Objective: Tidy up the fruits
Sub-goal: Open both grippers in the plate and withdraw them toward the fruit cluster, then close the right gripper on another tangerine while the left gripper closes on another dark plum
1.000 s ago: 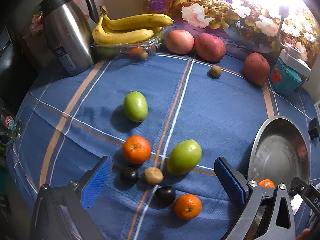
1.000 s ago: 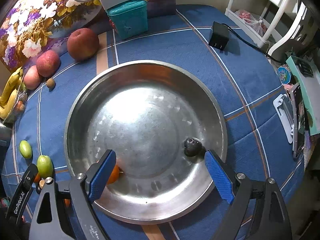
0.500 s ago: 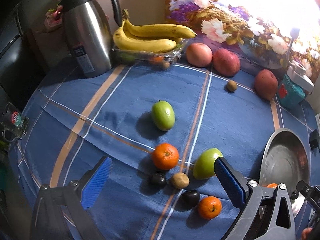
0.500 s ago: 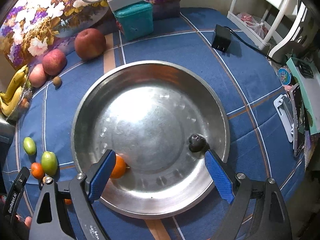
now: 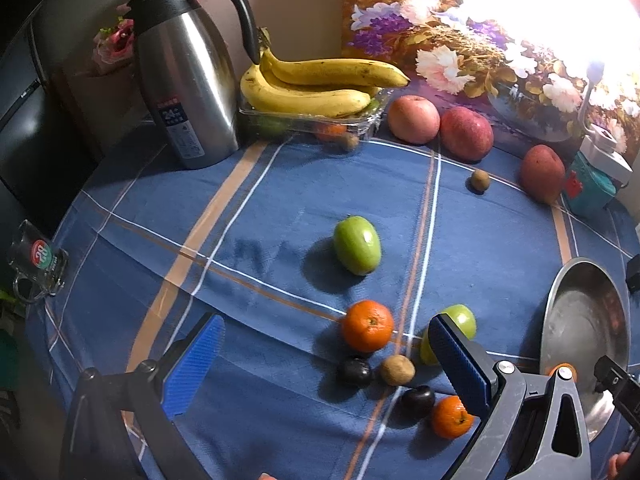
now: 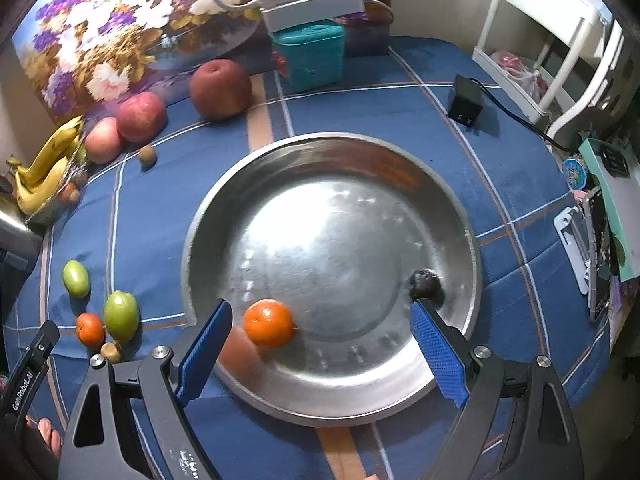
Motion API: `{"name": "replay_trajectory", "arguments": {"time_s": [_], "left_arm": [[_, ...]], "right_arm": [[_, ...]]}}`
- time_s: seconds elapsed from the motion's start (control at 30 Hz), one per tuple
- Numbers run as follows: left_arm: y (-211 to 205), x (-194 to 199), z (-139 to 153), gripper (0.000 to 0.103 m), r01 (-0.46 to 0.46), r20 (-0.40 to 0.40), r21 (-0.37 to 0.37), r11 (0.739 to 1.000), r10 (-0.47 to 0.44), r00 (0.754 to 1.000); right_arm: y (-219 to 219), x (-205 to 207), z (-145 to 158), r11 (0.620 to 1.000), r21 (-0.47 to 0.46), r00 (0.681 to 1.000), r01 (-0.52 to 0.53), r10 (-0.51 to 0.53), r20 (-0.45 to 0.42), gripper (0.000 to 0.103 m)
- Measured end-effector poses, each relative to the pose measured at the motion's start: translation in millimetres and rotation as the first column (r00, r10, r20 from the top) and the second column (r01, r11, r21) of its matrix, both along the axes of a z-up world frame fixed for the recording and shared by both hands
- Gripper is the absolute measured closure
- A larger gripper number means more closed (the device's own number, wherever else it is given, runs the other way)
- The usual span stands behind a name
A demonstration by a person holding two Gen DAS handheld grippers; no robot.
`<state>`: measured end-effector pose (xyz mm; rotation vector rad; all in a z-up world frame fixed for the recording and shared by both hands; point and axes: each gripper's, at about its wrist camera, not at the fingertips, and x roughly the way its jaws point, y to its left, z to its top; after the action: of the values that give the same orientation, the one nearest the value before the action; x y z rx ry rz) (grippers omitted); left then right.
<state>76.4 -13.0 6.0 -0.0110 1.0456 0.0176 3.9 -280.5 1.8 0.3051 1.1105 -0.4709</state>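
Observation:
A steel basin [image 6: 456, 208] holds an orange tangerine [image 6: 268, 323] and a dark plum [image 6: 425, 283]; its rim shows in the left wrist view [image 5: 560, 300]. My right gripper [image 6: 320, 344] is open and empty above the basin's near side. My left gripper [image 5: 326, 364] is open and empty above the cloth. Beside it lie a tangerine [image 5: 367, 325], two green fruits [image 5: 357, 245] [image 5: 460, 320], two dark plums [image 5: 355, 372] [image 5: 418, 400], a kiwi [image 5: 397, 369] and a second tangerine [image 5: 451, 416].
At the back stand a steel jug [image 5: 188, 80], bananas [image 5: 320, 84] on a clear tray, three apples [image 5: 412, 118] [image 5: 466, 132] [image 5: 542, 172], a small kiwi [image 5: 479, 180] and a teal box [image 6: 308, 56]. A black adapter [image 6: 466, 100] lies right of the basin.
Both grippers have pulled back and risen, so more of the table shows. The tangerine in the basin now shows clear of the right gripper's left finger.

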Motion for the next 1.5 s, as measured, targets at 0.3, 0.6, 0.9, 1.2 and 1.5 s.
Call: {"name": "replay_trajectory", "arguments": {"time_s": [0.3,0.6,0.9,1.2,1.5], "left_arm": [[26.8,1.3,1.4,0.000,-0.021,0.002,-0.030,0.999,0.021,1.000],[41.6,-3.5,-8.9,0.000,-0.011,-0.038,-0.065,0.998,0.008,0.999],[38.2,-4.3,-31.1,0.000,0.020,-0.110,-0.062,0.998,-0.026,0.994],[32.3,1.3,-47.4,0.000,0.029,-0.152,-0.049,0.998,-0.036,0.988],[40.9,2.6,-45.3,0.000,0.008,-0.146,-0.085,0.996,-0.020,0.989]], "right_arm": [[39.9,8.2,-1.7,0.996,-0.018,0.996,-0.087,0.087,0.000,0.012],[89.0,17.6,-6.9,0.978,0.037,0.979,-0.205,0.205,-0.001,0.012],[116.6,21.0,-32.4,0.955,0.105,0.957,-0.276,0.284,-0.066,0.012],[118.3,25.7,-52.2,0.957,0.131,0.954,-0.260,0.276,-0.118,0.012],[129.3,31.7,-55.8,0.950,0.134,0.951,-0.281,0.294,-0.094,0.012]]}}
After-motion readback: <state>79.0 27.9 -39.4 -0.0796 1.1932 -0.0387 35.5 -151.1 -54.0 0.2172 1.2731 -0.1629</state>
